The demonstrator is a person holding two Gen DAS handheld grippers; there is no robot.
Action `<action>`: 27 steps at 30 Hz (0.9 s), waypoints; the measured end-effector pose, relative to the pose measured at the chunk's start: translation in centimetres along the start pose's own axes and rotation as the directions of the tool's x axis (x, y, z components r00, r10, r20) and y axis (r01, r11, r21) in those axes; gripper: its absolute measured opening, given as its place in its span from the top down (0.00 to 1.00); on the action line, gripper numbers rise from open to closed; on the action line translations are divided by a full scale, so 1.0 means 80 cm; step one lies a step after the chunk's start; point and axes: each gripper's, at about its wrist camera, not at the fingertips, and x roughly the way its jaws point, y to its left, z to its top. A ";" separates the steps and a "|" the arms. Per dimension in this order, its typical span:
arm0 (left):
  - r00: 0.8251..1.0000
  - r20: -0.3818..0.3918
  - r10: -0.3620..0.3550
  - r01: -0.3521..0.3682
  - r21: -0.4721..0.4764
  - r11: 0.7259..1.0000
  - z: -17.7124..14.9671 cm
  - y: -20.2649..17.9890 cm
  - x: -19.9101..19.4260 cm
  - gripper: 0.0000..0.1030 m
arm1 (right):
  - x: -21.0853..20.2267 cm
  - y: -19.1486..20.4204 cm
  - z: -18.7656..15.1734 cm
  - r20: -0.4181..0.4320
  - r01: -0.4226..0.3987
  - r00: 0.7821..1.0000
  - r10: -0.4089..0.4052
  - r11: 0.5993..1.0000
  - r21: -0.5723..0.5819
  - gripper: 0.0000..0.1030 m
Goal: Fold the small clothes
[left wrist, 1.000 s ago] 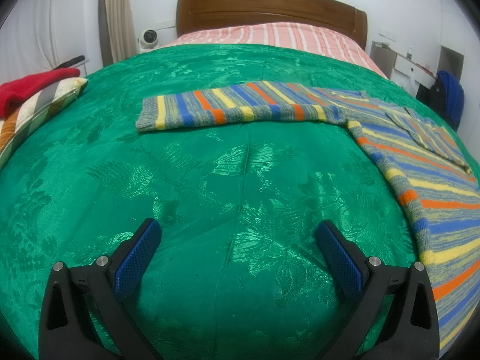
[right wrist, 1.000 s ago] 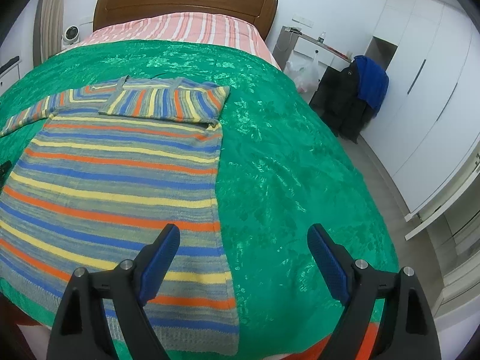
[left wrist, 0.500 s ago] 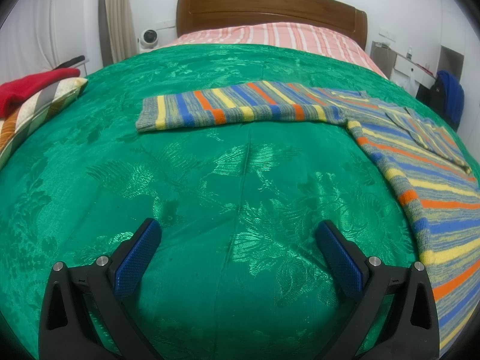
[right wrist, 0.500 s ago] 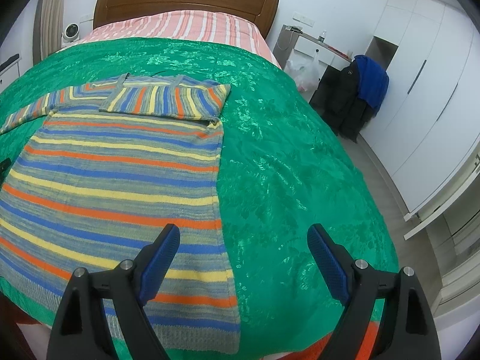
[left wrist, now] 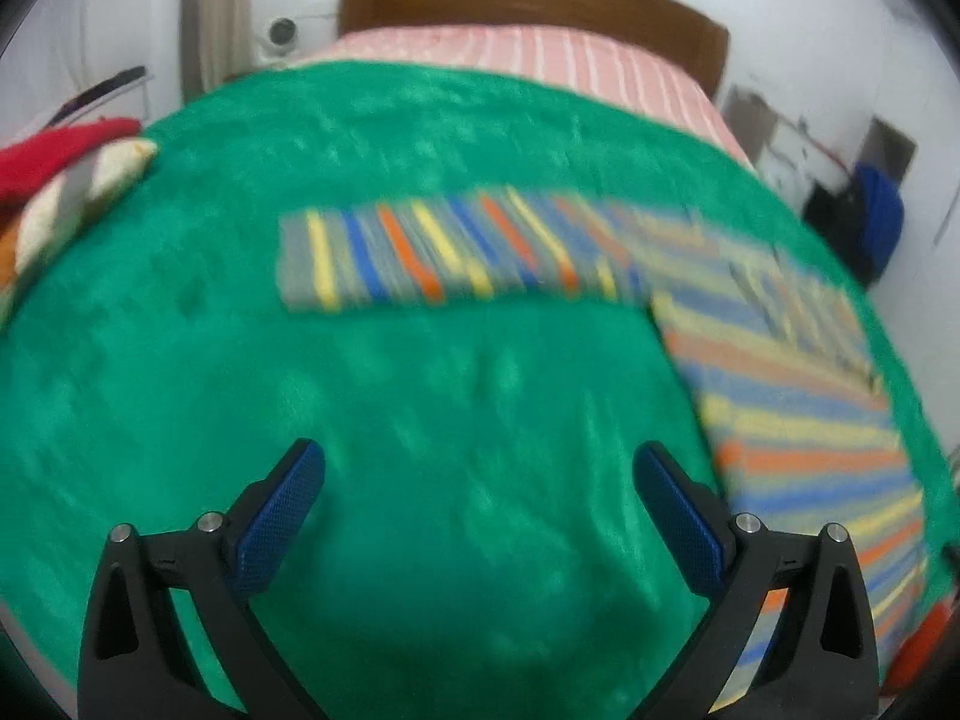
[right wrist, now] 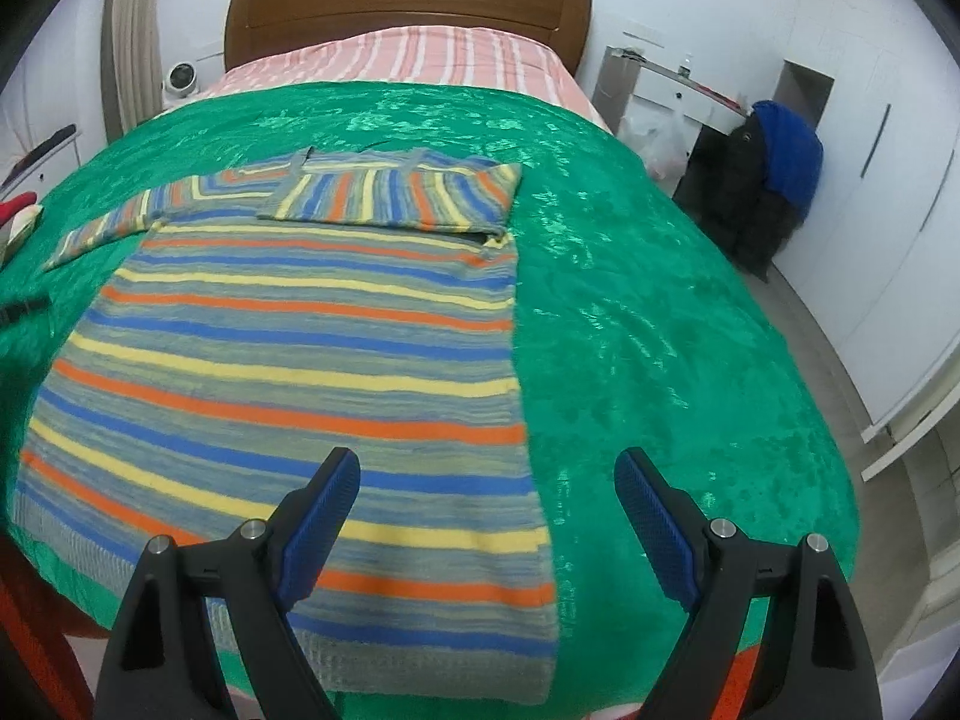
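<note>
Striped sweater [right wrist: 288, 360]: flat on green bedspread [right wrist: 630, 330], one sleeve folded across chest, other outstretched. Left gripper [left wrist: 480, 468]: wide, empty. Right gripper [right wrist: 486, 468]: wide, empty.

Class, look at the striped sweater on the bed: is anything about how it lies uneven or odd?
Yes. The sweater is lopsided: one sleeve is folded across the chest, while the other sleeve lies stretched out sideways on the green bedspread. Neither claw holds it.

Green bedspread [right wrist: 630, 312], wooden headboard [right wrist: 408, 6]
</note>
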 end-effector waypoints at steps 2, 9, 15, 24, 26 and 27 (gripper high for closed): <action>1.000 0.011 0.023 -0.023 -0.027 0.999 0.036 0.021 0.003 0.00 | 0.000 0.003 0.008 0.002 -0.015 1.000 0.015 1.000 0.005 0.16; 0.974 -0.197 0.115 -0.157 -0.217 0.964 0.114 0.113 0.122 0.05 | -0.008 0.011 0.028 0.068 -0.030 0.997 0.030 1.000 0.000 0.16; 0.968 -0.216 0.126 -0.165 -0.169 0.972 0.124 0.088 0.155 0.96 | 0.015 0.013 0.002 -0.001 -0.023 1.000 0.023 1.000 -0.021 0.16; 0.999 0.041 0.002 -0.008 0.148 0.989 0.229 -0.130 0.039 0.96 | 0.014 -0.006 -0.008 0.042 -0.066 0.997 0.065 0.997 0.027 0.16; 0.997 0.042 -0.072 0.059 0.246 0.967 0.232 -0.204 0.034 0.96 | 0.014 -0.010 -0.010 0.046 -0.077 0.996 0.075 0.996 0.040 0.16; 0.994 0.037 -0.100 0.086 0.273 0.958 0.230 -0.229 0.035 0.96 | 0.015 -0.012 -0.011 0.045 -0.082 0.996 0.080 0.995 0.048 0.16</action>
